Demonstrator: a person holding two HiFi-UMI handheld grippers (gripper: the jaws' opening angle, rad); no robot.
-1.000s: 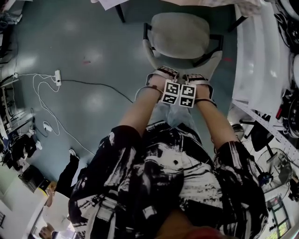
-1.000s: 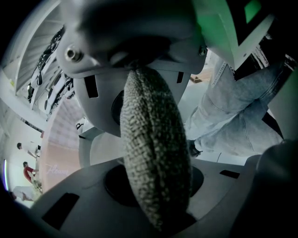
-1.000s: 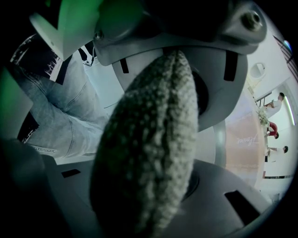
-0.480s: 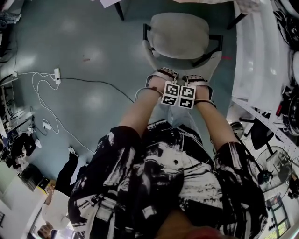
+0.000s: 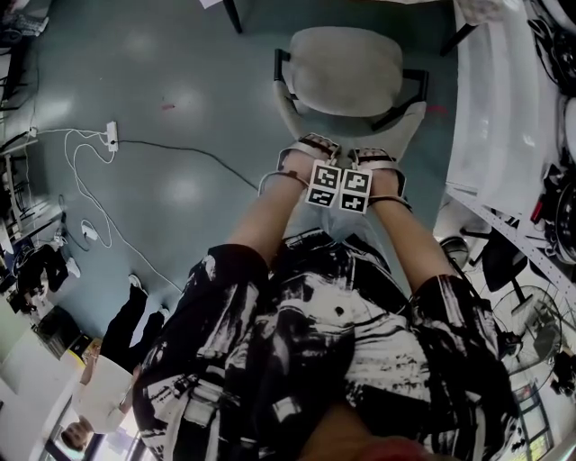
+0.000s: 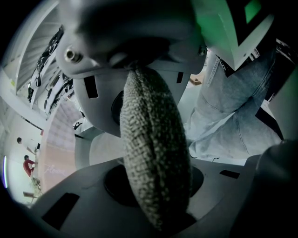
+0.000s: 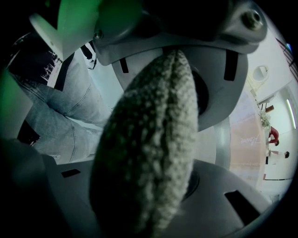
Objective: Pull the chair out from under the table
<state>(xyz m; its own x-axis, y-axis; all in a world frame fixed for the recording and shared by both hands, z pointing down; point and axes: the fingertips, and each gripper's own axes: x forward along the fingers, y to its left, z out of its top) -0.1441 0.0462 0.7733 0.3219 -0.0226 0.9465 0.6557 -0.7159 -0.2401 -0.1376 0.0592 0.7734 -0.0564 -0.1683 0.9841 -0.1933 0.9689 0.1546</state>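
Observation:
A grey-seated office chair with black armrests stands on the teal floor just ahead of me. Both grippers clamp the top edge of its fabric backrest, side by side. In the head view my left gripper and right gripper are mostly hidden beneath their marker cubes. In the left gripper view the woven backrest edge is pinched between the two grey jaws of the left gripper. The right gripper view shows the same padded edge squeezed in the right gripper. The table's dark legs show at the top edge.
A white table with cables and gear runs along the right side. A power strip with white and black cords lies on the floor at left. A person stands at lower left. A fan sits at lower right.
The floor marks and power strip have slid up the picture while the chair stayed in place under my hands: the chair has rolled back toward me, both grippers still clamped on it.

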